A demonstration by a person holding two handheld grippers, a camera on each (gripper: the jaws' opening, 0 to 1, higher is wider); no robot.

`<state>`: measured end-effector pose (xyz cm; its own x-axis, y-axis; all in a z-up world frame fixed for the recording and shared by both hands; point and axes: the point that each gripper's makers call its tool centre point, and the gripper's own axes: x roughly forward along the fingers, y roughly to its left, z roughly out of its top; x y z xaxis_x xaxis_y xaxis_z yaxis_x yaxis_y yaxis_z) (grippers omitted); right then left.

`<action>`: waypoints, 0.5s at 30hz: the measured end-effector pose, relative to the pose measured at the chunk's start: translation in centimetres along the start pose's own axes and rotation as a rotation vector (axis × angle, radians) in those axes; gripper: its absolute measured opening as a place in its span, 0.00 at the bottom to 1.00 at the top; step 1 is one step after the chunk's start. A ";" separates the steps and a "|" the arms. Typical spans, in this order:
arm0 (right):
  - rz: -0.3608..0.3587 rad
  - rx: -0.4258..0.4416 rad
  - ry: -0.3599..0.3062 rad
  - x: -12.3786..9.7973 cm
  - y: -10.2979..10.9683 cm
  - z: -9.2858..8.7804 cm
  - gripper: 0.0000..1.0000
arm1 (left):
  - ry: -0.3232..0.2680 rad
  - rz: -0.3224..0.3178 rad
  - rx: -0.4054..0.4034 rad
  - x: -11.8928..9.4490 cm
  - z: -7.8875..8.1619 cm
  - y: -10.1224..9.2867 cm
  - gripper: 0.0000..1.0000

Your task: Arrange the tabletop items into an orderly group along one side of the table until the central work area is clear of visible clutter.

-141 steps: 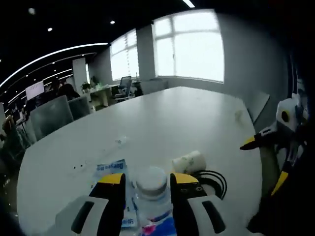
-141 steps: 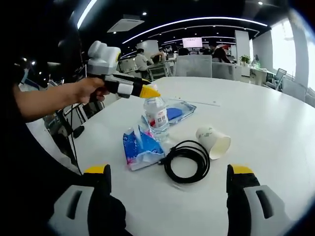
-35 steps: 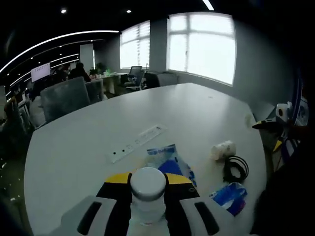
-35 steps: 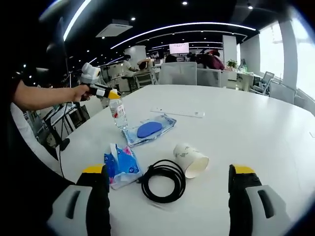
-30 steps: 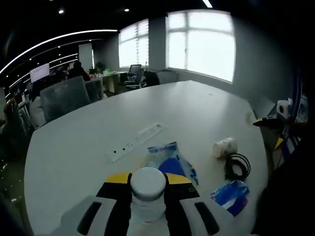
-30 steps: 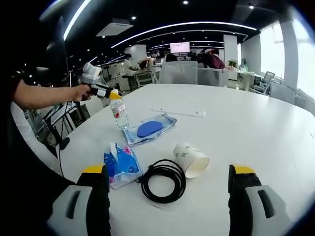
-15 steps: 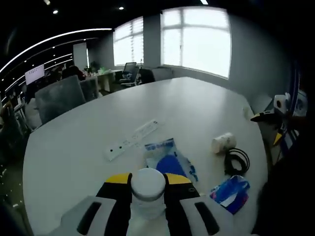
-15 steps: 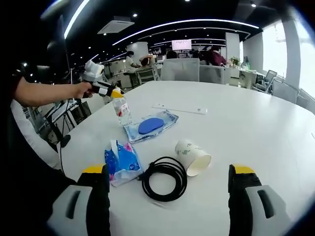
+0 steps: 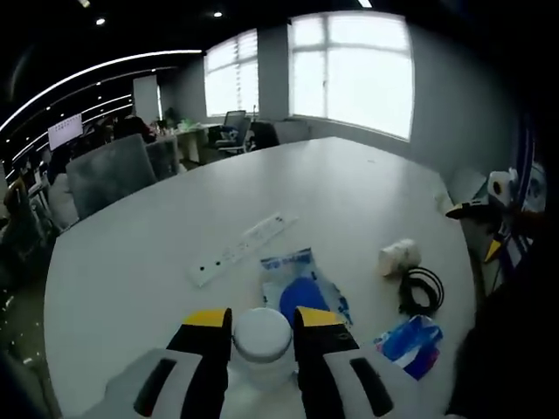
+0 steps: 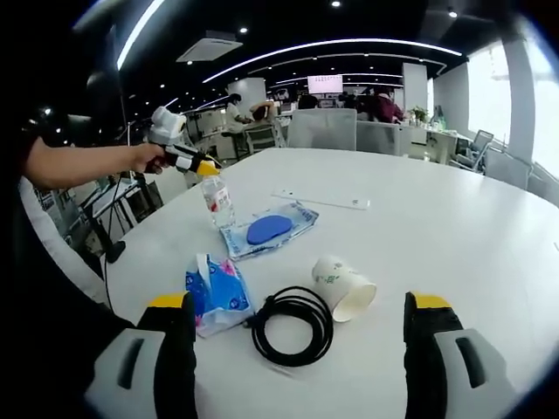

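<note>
A clear water bottle [image 9: 262,336] with a white cap stands between the jaws of my left gripper [image 9: 262,316], which is shut on its neck. In the right gripper view the water bottle [image 10: 220,202] rests upright on the white table [image 10: 454,227] near its left edge, with the left gripper [image 10: 208,168] at its top. Beside it lie a clear pouch with a blue item [image 10: 266,231], a blue tissue pack [image 10: 214,292], a coiled black cable [image 10: 288,326] and a tipped paper cup [image 10: 343,286]. My right gripper [image 10: 299,301] hangs open over the near edge, nothing between its jaws.
A white power strip [image 9: 240,250] lies further in on the table [image 9: 349,192]. The pouch [image 9: 301,292], cup [image 9: 397,257], cable [image 9: 422,288] and tissue pack [image 9: 409,342] sit right of the bottle. Office chairs and desks stand beyond the table; a person's arm holds the left gripper.
The left gripper carried the bottle away from the cable and tissue pack to the far side of the pouch, and the bottle now stands on the table. The right gripper has barely moved.
</note>
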<state>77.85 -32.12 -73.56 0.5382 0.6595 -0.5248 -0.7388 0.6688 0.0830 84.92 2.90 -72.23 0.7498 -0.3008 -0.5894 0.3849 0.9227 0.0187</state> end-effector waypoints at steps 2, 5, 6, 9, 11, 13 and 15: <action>0.002 0.001 -0.004 0.0 0.0 0.1 0.96 | 0.004 0.004 -0.007 -0.3 0.0 -0.2 0.32; 0.007 0.007 -0.013 -0.1 0.2 0.3 0.97 | 0.009 0.004 -0.004 -0.8 0.1 -0.5 0.35; 0.010 0.010 -0.015 -0.1 0.2 0.4 0.97 | 0.009 0.005 -0.009 -1.1 0.2 -0.5 0.36; 0.018 0.009 -0.026 0.0 0.4 0.8 0.97 | -0.004 0.025 -0.008 -2.0 0.8 -0.5 0.38; 0.023 0.006 -0.031 0.0 0.6 1.0 0.97 | -0.015 0.049 -0.010 -2.7 1.2 -0.4 0.40; 0.027 0.003 -0.034 0.1 0.7 1.1 0.97 | -0.029 0.096 0.002 -3.3 1.6 0.0 0.40; 0.033 -0.002 -0.036 0.1 0.9 1.3 0.97 | -0.053 0.110 -0.001 -4.1 2.1 -0.2 0.41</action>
<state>77.80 -31.00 -72.47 0.5278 0.6932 -0.4909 -0.7571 0.6459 0.0980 82.87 3.41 -68.09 0.8147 -0.2104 -0.5404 0.2985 0.9511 0.0797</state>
